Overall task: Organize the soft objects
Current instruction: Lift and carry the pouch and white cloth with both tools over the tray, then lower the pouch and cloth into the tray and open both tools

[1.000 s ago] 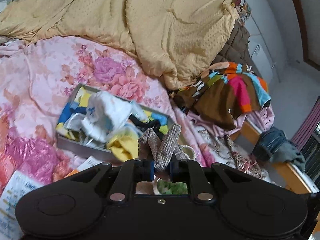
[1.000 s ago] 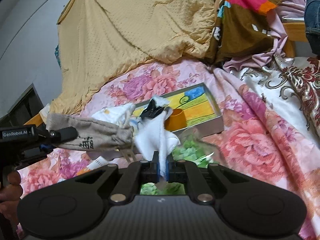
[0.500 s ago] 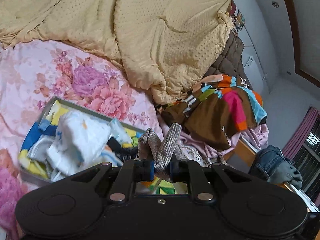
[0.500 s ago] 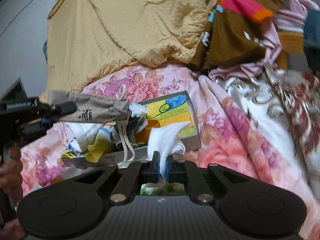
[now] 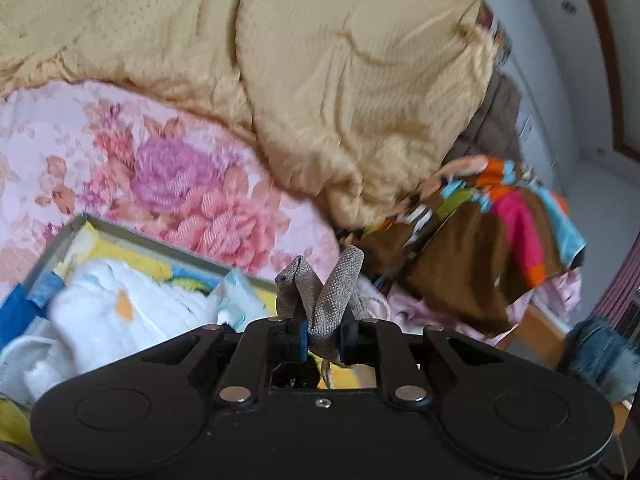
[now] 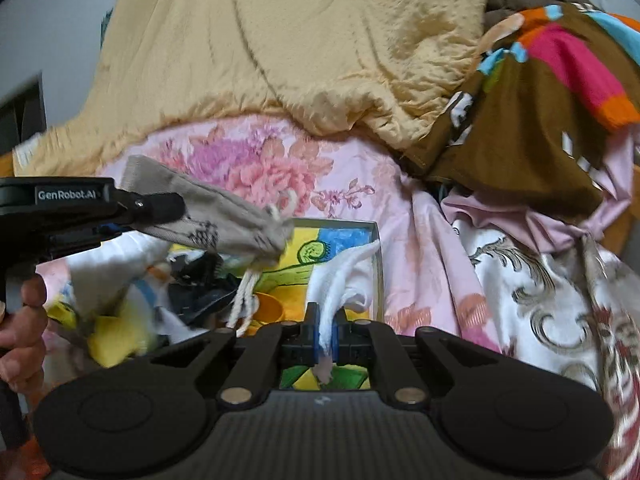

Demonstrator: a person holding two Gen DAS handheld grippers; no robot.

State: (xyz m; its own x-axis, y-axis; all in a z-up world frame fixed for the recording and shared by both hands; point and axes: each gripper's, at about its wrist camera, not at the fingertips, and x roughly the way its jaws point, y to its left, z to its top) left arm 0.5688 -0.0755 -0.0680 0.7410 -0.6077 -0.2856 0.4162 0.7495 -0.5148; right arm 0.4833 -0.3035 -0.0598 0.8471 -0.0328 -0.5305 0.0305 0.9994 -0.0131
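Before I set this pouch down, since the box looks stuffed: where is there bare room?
Bare floral bedsheet lies between the box and the yellow quilt. The box's right end shows bare bottom; its left is crowded with cloths. The bed's right side holds piled clothes.

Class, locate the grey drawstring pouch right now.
In the right wrist view, the grey drawstring pouch sits left, clamped in the left gripper, above the box.

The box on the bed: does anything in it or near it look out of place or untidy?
Yes. The box is filled unevenly: white, yellow and dark soft things are heaped in a jumble at one end, and the painted bottom at the other end is nearly bare. The grey pouch hangs above it in the left gripper, its cord dangling.
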